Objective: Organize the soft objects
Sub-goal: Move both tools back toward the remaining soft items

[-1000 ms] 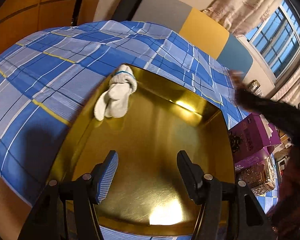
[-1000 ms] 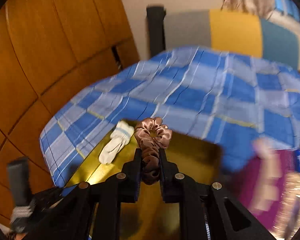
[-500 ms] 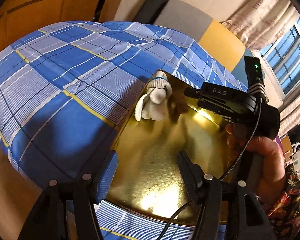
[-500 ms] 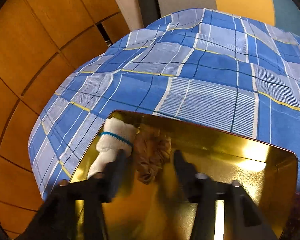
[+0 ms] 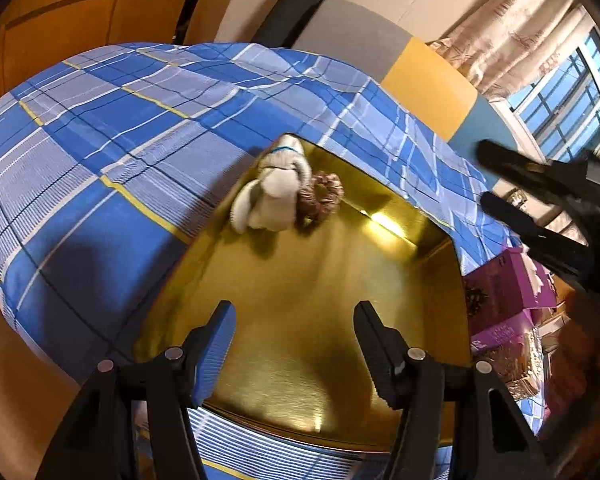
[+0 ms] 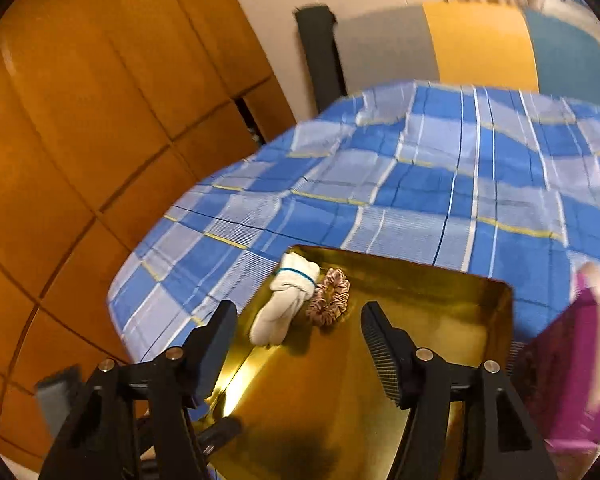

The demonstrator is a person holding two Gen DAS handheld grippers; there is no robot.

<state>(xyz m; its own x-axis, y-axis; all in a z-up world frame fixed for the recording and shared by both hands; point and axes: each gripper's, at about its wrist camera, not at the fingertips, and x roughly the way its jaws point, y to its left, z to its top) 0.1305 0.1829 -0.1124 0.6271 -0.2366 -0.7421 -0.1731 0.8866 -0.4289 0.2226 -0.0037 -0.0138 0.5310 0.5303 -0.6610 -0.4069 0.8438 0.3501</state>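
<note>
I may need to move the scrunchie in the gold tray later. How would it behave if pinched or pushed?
The scrunchie looks like gathered satin, so it would probably squash and flop rather than hold its shape. Its sheen suggests it may slide easily on the smooth tray. It lies touching the white sock, so a push from the right would likely nudge that too.

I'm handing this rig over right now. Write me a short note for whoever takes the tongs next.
Left tongs: open, empty, over the near part of the gold tray.
Right tongs: jaws opening, nothing between them, above the tray.
In the tray: white sock in the far left corner, pink scrunchie against its right side.
Done: sock and scrunchie are placed.
Left: purple boxes and some clutter sit right of the tray on the blue plaid cloth; I cannot tell whether any soft items remain there. Check before the next pick.
</note>
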